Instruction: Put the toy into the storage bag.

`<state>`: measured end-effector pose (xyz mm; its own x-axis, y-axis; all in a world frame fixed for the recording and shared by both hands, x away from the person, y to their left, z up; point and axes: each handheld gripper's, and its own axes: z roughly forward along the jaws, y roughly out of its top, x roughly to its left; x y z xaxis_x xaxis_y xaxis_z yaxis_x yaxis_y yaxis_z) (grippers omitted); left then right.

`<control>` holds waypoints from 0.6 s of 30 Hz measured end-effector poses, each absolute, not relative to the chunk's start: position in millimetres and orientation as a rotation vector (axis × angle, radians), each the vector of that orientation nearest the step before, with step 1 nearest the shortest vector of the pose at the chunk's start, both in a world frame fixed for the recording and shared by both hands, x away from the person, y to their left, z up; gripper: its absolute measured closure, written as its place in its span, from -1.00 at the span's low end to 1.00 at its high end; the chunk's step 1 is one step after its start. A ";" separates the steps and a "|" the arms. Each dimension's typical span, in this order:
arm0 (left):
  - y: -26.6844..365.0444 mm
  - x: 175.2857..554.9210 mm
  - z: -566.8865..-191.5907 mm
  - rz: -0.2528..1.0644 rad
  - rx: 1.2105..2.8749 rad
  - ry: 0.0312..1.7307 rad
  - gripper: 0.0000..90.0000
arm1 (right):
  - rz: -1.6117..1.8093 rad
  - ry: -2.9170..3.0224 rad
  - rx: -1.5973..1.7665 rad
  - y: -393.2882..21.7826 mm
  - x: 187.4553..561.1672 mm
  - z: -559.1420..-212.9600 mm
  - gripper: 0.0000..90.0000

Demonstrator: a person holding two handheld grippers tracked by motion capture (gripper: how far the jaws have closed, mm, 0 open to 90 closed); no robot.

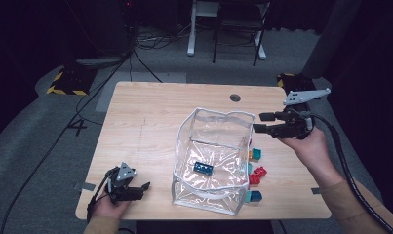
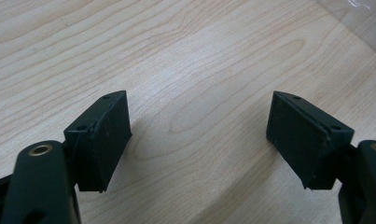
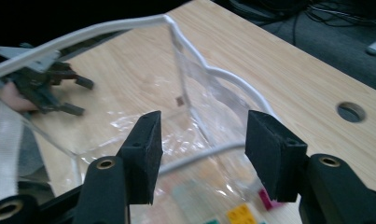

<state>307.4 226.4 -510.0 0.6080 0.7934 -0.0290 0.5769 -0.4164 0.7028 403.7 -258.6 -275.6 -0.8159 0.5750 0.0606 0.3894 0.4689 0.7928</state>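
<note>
A clear plastic bag point(image 1: 218, 113) with white trim stands open at the middle of the wooden table, and one blue brick point(image 1: 203, 167) lies inside it. My right gripper point(image 1: 258, 123) hovers open at the bag's far right corner, with nothing between its pads. In the right gripper view its jaws point(image 3: 202, 140) frame the bag's rim point(image 3: 129, 23) from just outside. My left gripper point(image 1: 144, 190) rests open near the table's front left edge, over bare wood point(image 2: 199, 126). It can also be seen through the bag point(image 3: 83, 97).
Loose bricks lie on the table right of the bag: a teal and yellow one point(image 1: 255, 154), a red one point(image 1: 257, 174) and a blue one point(image 1: 255, 196). A round cable hole point(image 1: 235, 97) sits near the table's far edge. Chair legs and cables are on the floor beyond.
</note>
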 end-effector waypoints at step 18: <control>226.5 307.2 -510.1 0.405 2.143 1.078 -0.51 | 1.181 2.418 1.009 -302.5 441.7 -331.2 0.04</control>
<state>307.2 226.5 -510.1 0.6059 0.7950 -0.0303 0.5779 -0.4137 0.7035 441.7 -302.5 -331.2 -0.7225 0.6887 0.0608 0.4715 0.4265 0.7719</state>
